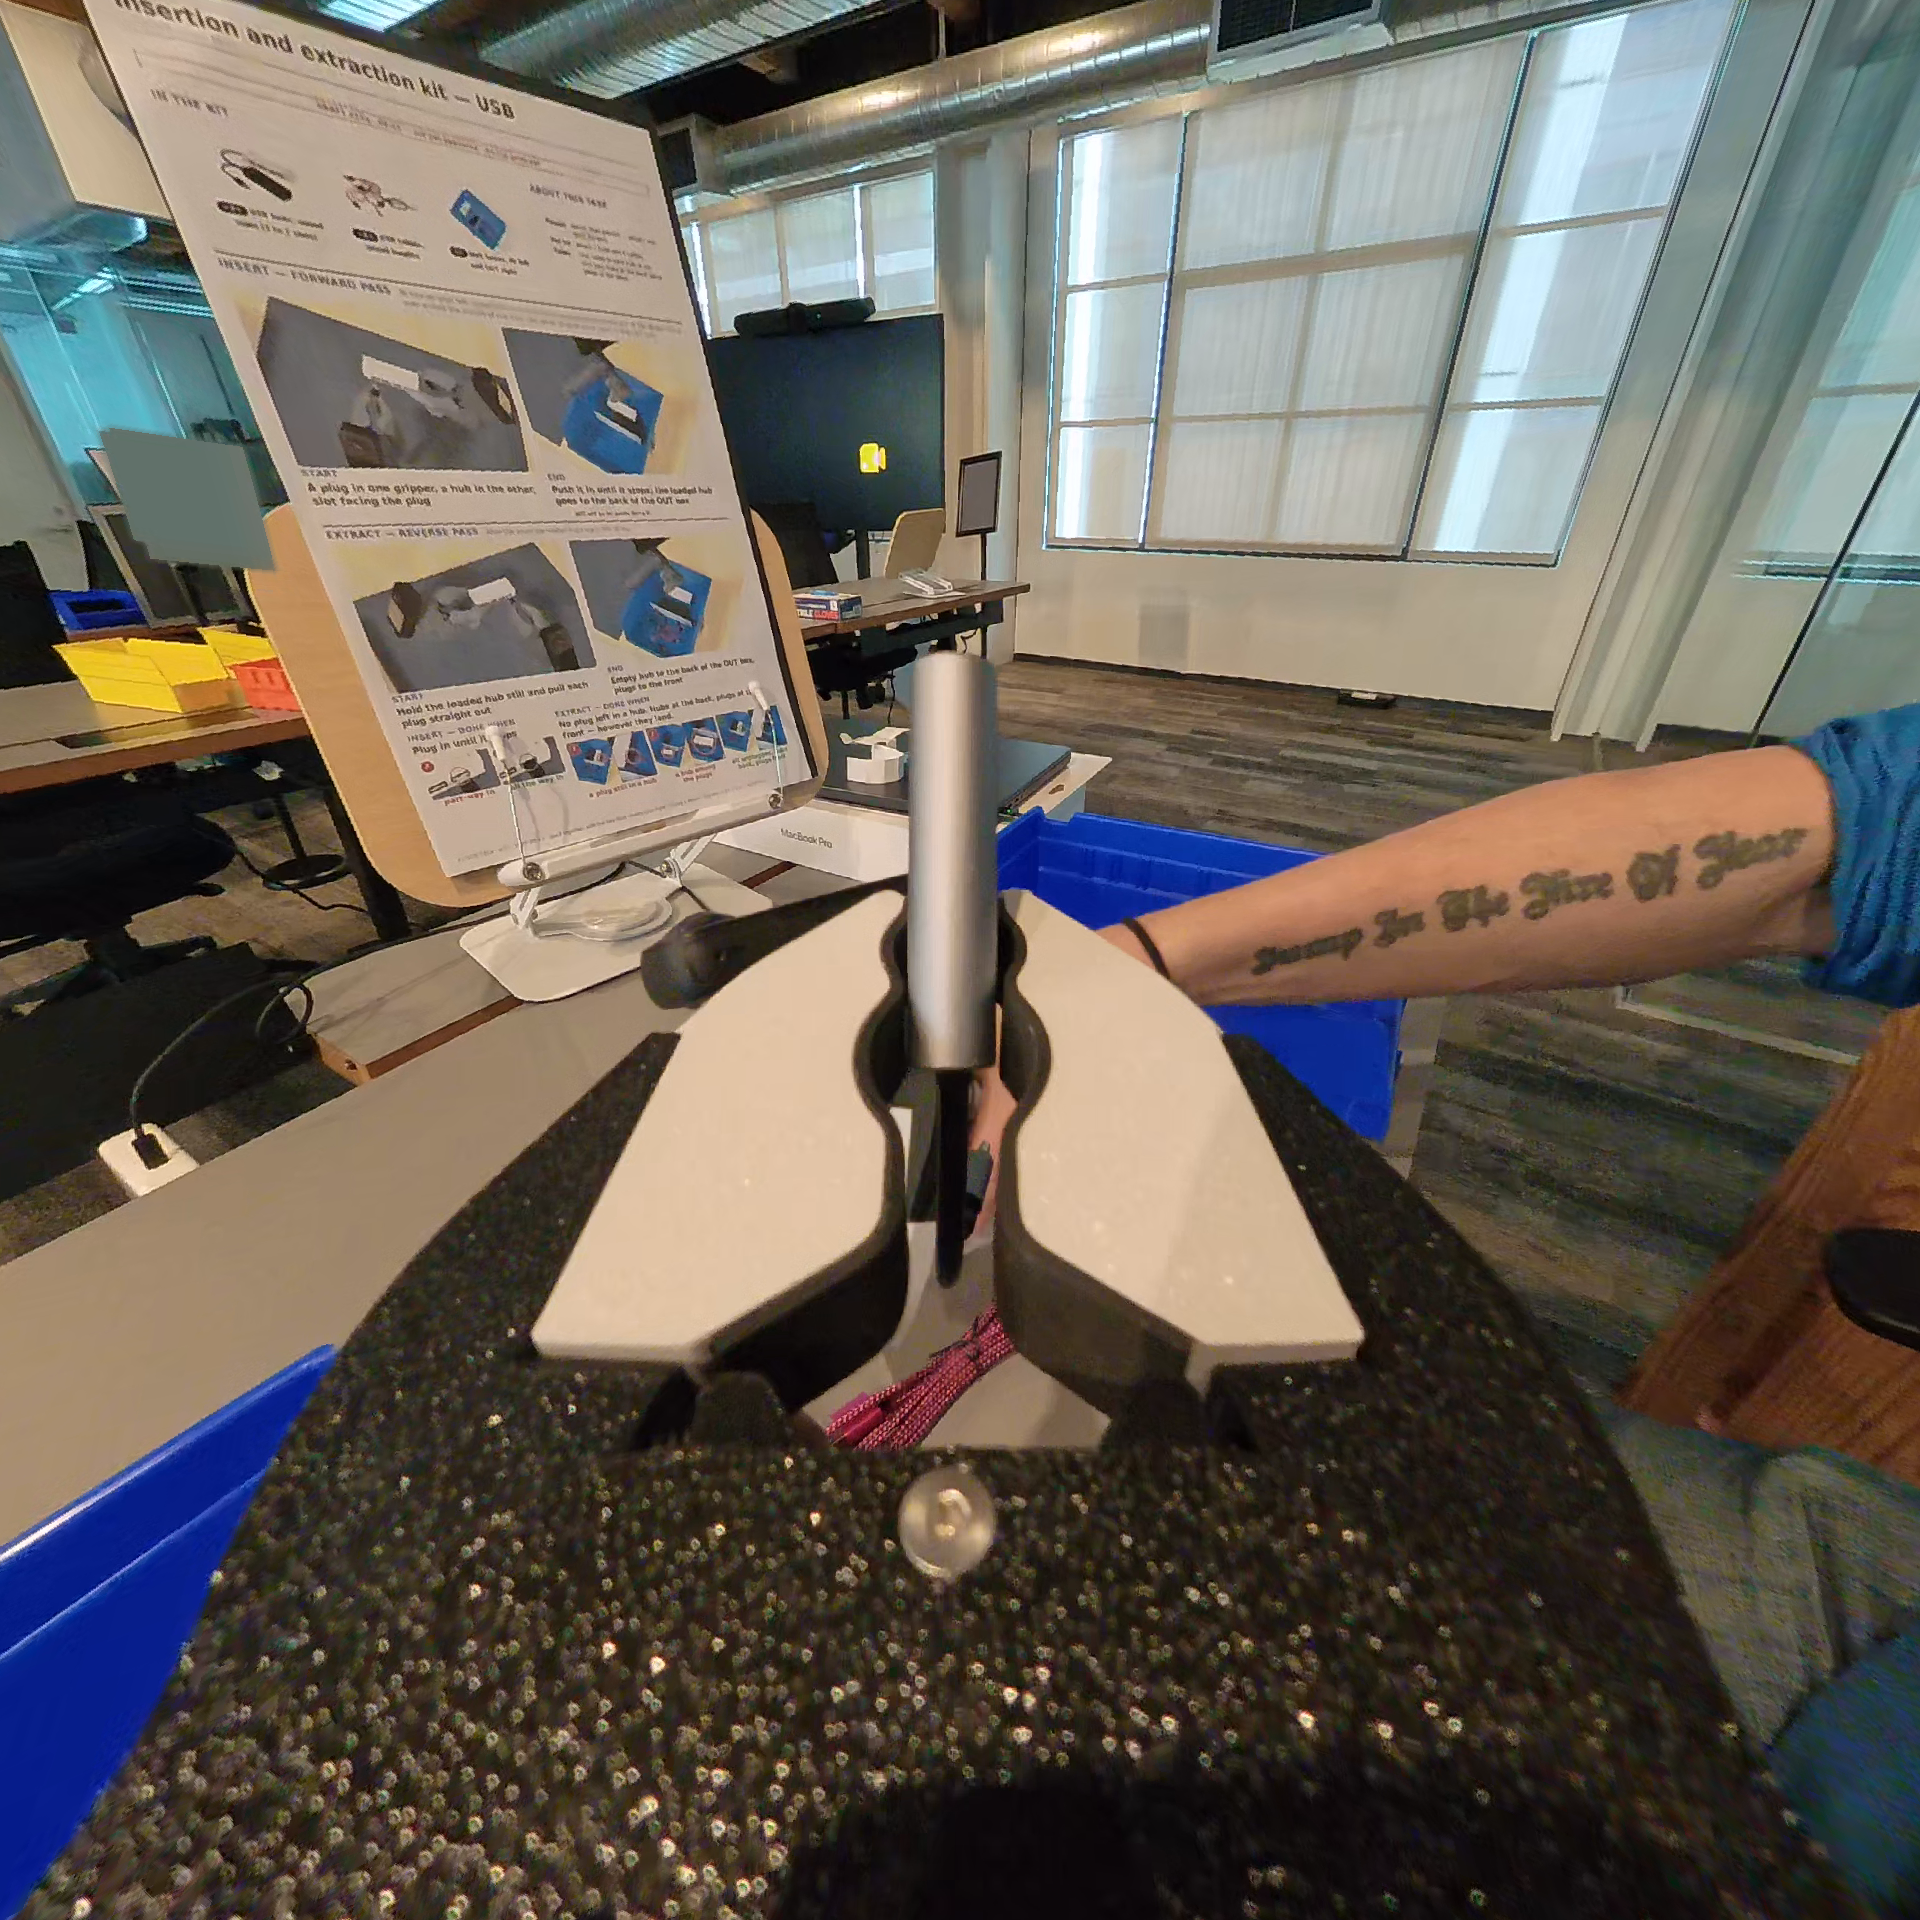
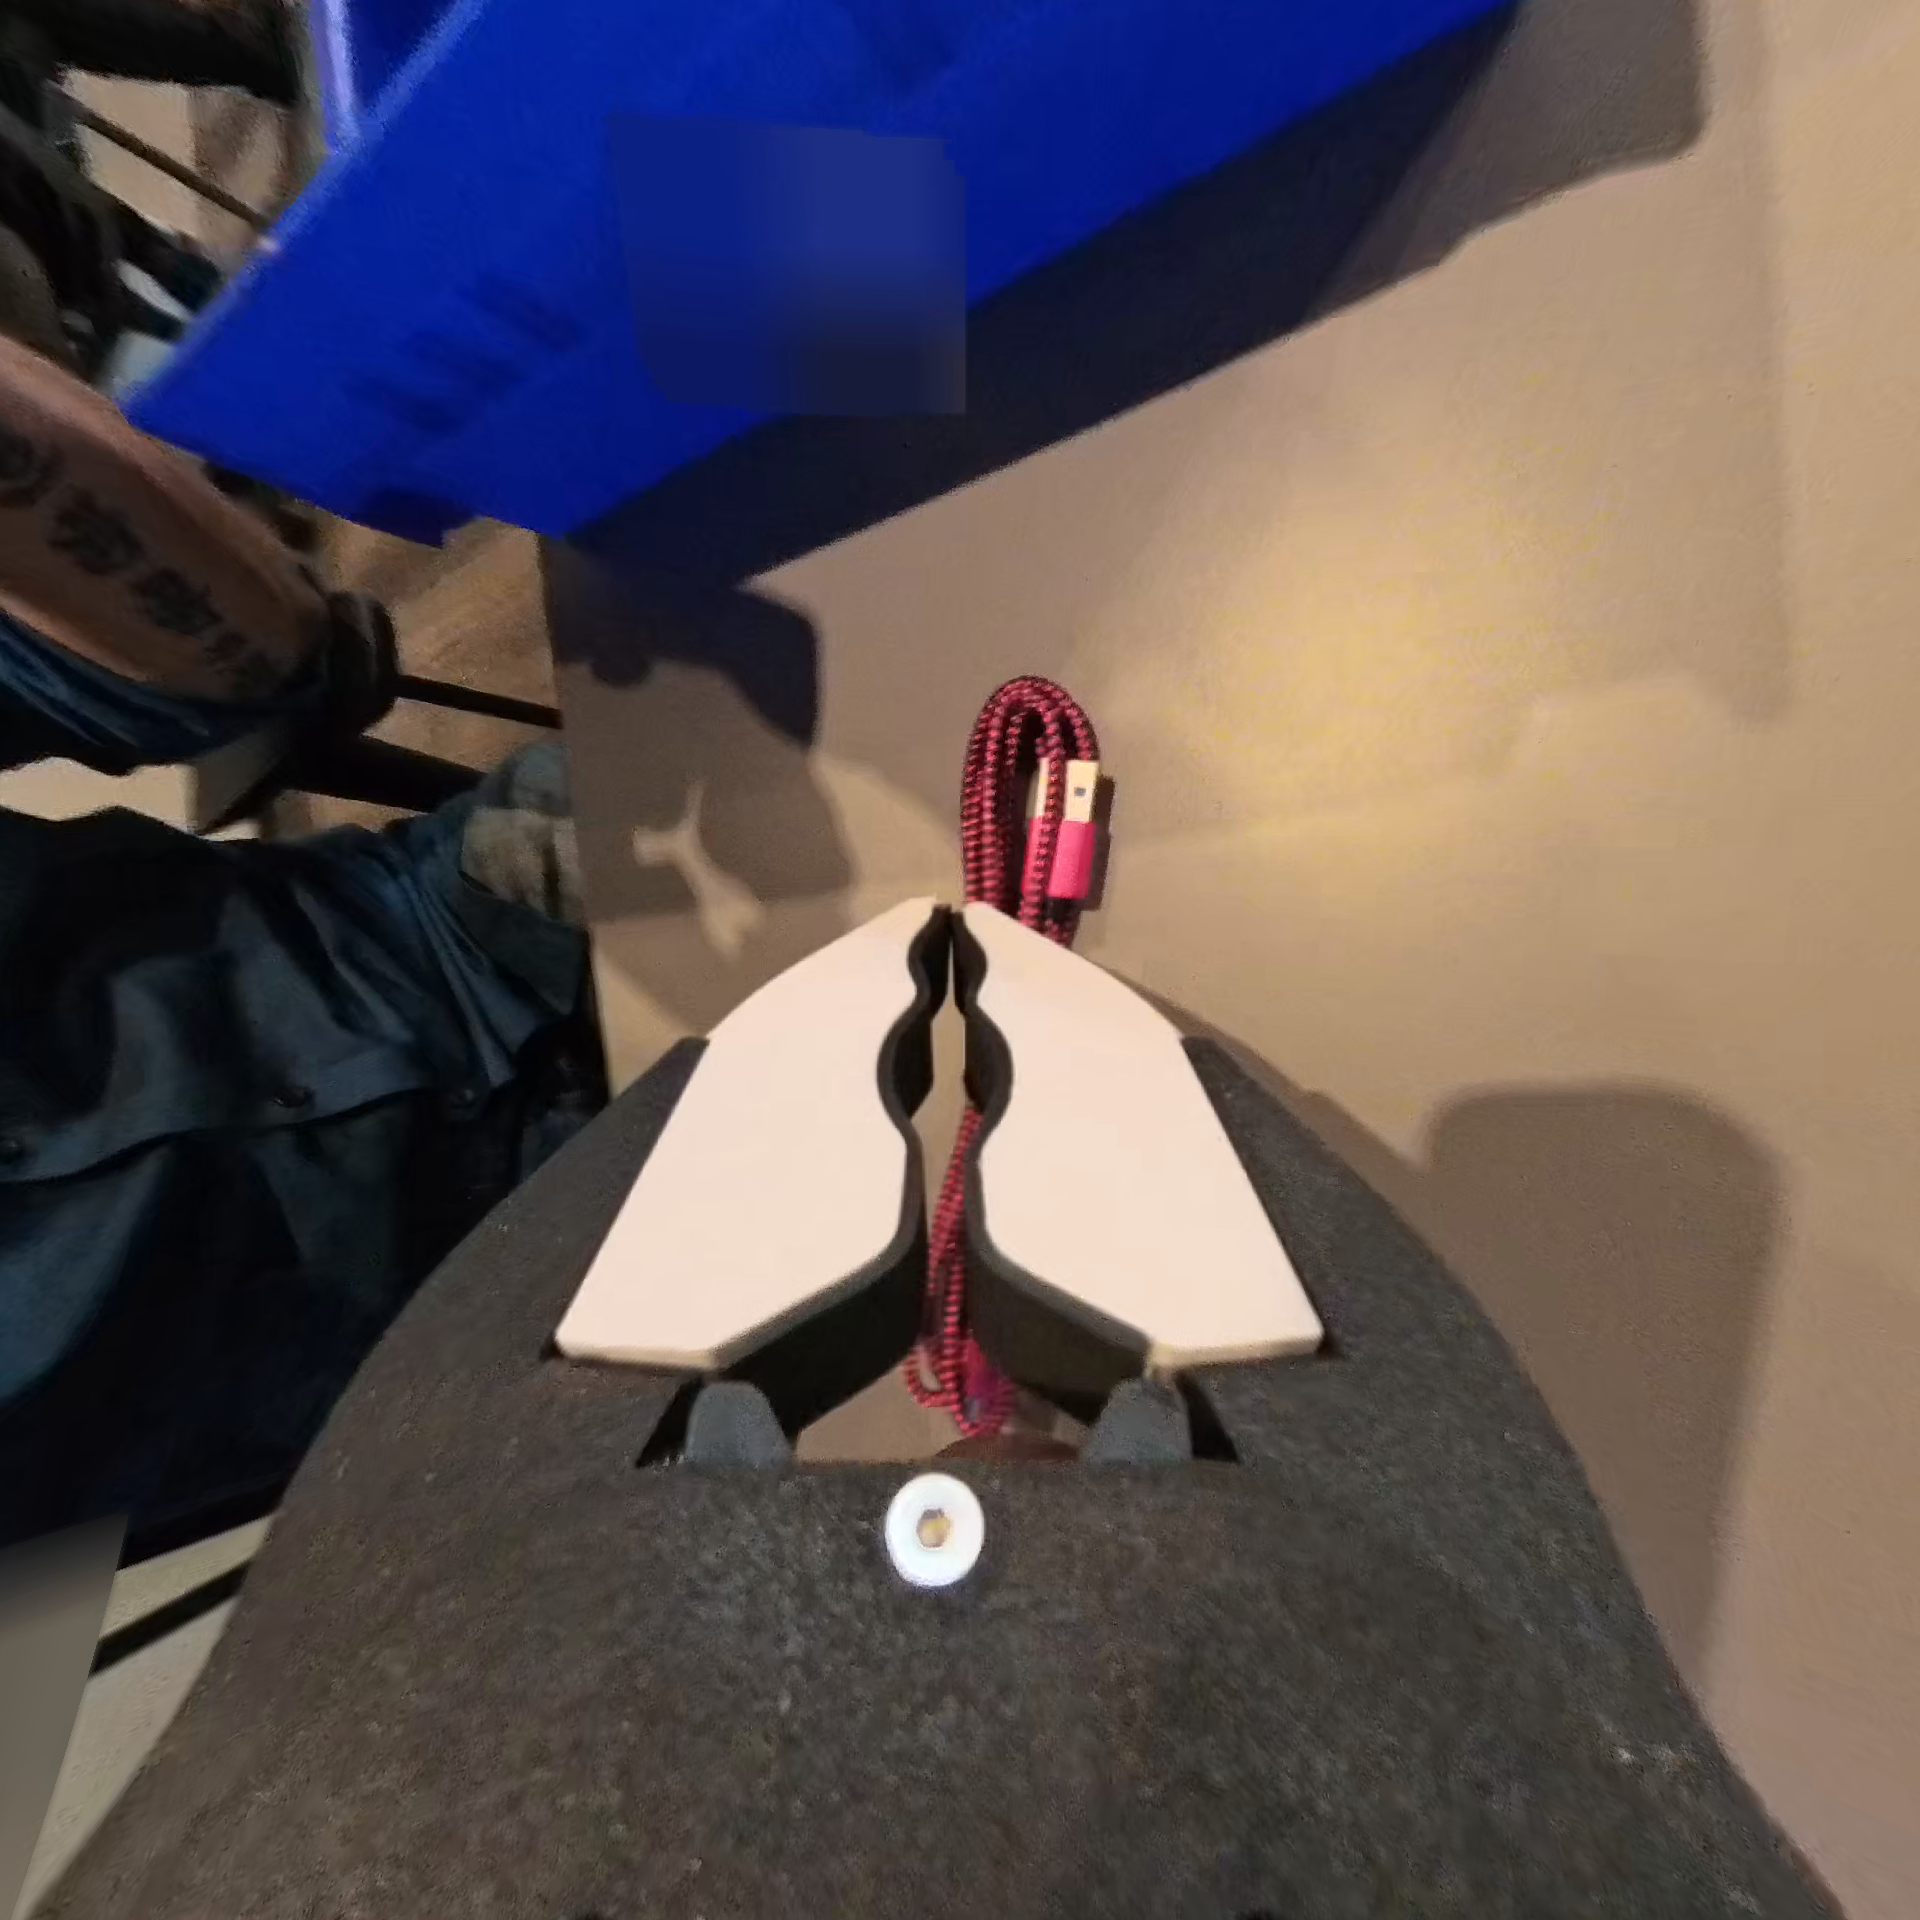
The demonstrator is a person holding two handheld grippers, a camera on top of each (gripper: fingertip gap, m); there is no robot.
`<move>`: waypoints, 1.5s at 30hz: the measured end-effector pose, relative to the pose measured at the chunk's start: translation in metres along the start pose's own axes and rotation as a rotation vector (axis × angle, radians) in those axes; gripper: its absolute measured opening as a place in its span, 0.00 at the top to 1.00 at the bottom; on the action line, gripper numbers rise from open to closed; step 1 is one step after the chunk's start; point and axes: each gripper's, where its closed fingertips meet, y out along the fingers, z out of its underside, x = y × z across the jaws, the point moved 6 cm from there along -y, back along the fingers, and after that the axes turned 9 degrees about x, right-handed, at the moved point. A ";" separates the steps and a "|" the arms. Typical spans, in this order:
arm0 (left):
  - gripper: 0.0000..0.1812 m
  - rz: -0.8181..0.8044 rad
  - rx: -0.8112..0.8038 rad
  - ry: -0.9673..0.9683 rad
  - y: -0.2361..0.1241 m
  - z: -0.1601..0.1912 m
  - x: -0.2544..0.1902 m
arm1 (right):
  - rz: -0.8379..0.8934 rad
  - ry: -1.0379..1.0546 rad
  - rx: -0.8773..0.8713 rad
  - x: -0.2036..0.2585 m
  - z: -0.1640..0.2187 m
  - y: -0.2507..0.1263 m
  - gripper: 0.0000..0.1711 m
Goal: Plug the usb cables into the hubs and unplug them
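Left wrist view: left tongs pinching upright grey hub, held above the desk. Right wrist view: right tongs pressed together on coiled red cable, plug free. Nothing plugged yet; insertion and unplugging remain.

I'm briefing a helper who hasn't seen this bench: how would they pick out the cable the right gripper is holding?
Find the tan tabletop below the blue bin in the right wrist view. The right gripper is shut on a bundled cable that loops out past its fingertips. It is red-and-black braided with a pink-cased metal USB plug, the only cable there.
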 end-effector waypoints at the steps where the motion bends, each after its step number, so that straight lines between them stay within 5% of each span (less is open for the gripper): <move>1: 0.93 -0.001 -0.002 0.001 -0.001 -0.001 0.000 | 0.046 -0.033 0.021 -0.001 -0.001 0.003 1.00; 8: 0.93 -0.005 -0.017 -0.013 -0.006 -0.001 0.007 | 0.379 -0.265 0.149 0.008 -0.007 0.029 0.93; 15: 0.93 -0.001 -0.023 -0.013 -0.007 -0.001 0.007 | 0.684 -0.474 0.209 0.016 -0.012 0.038 1.00; 17: 0.93 -0.002 -0.024 -0.014 -0.008 -0.002 0.007 | 0.720 -0.471 0.207 0.016 -0.014 0.038 0.94; 21: 0.93 -0.001 -0.024 -0.013 -0.007 -0.002 0.006 | 0.714 -0.414 0.195 0.012 -0.013 0.037 0.89; 28: 0.93 0.003 -0.018 -0.010 -0.005 -0.001 0.006 | 0.606 -0.375 0.196 0.010 -0.009 0.039 0.95; 38: 0.93 -0.004 -0.022 -0.017 -0.006 0.000 0.008 | 0.875 -0.666 0.242 0.018 -0.004 0.046 0.99; 45: 0.93 -0.010 -0.020 -0.015 -0.005 0.000 0.007 | 0.787 -0.587 0.204 0.012 -0.004 0.043 0.99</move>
